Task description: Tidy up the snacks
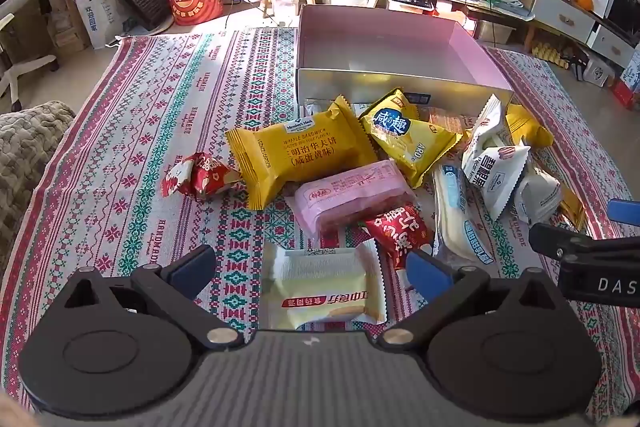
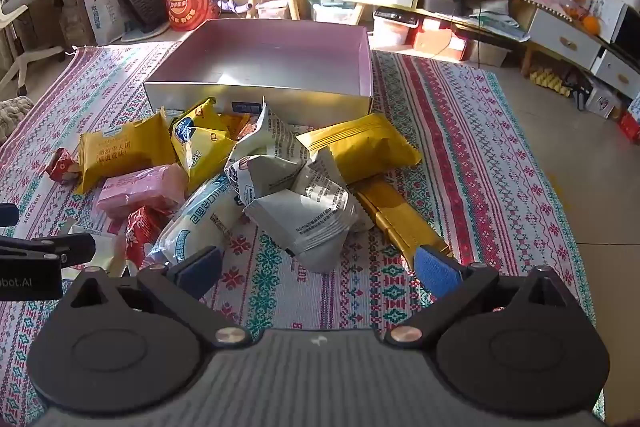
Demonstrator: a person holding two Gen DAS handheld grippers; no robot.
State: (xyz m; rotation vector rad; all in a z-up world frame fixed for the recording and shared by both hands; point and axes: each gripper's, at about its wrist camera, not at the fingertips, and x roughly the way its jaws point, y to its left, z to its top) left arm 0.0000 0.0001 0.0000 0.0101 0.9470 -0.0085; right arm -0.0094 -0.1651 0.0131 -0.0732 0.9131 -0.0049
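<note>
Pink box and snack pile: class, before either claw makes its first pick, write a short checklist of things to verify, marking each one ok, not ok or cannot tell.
1. Pink box open and empty inside: ok.
2. Left claw open, nothing held: ok.
3. Right claw open, nothing held: ok.
4. Cream packet lies flat and apart from the pile, between the left claw's fingers: ok.
5. Grey-white packets ahead of the right claw lie singly: not ok, they overlap.
6. Snacks hidden under the pile: cannot tell.
</note>
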